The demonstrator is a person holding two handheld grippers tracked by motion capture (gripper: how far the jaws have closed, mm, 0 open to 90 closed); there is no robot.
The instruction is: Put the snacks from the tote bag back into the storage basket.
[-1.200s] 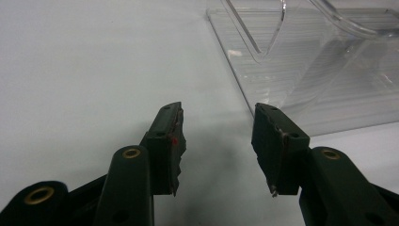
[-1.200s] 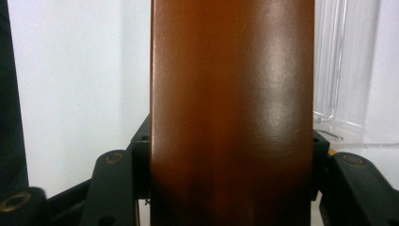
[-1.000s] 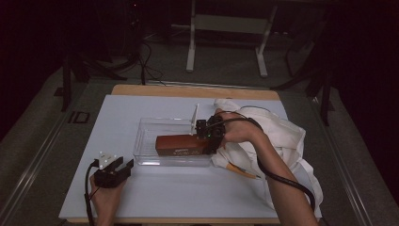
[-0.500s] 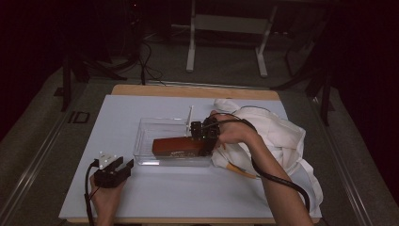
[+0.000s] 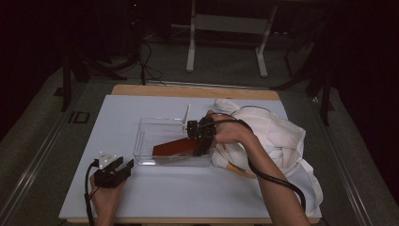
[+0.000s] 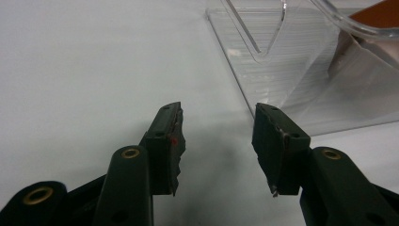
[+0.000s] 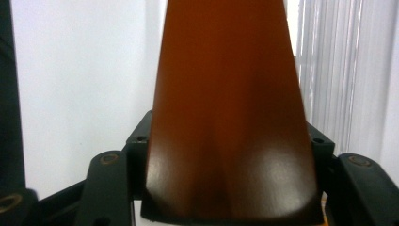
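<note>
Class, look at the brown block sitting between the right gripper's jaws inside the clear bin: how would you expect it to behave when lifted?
The brown block probably stays stiff: its edges run straight. Its glossy face, seen in the right gripper view, suggests it may slip between the right gripper jaws, which have just been opening. With one end raised in the clear bin, it could drop flat.

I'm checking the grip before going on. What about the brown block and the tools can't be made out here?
- Right gripper view: the brown block covers the right tool's pads, so pad contact is hidden, though its jaws have just been opening.
- High view: the hand hides the block's held end.
- Left gripper view: the clear tray is cut off by the top edge.
- High view: the left tool is too small to judge.
</note>
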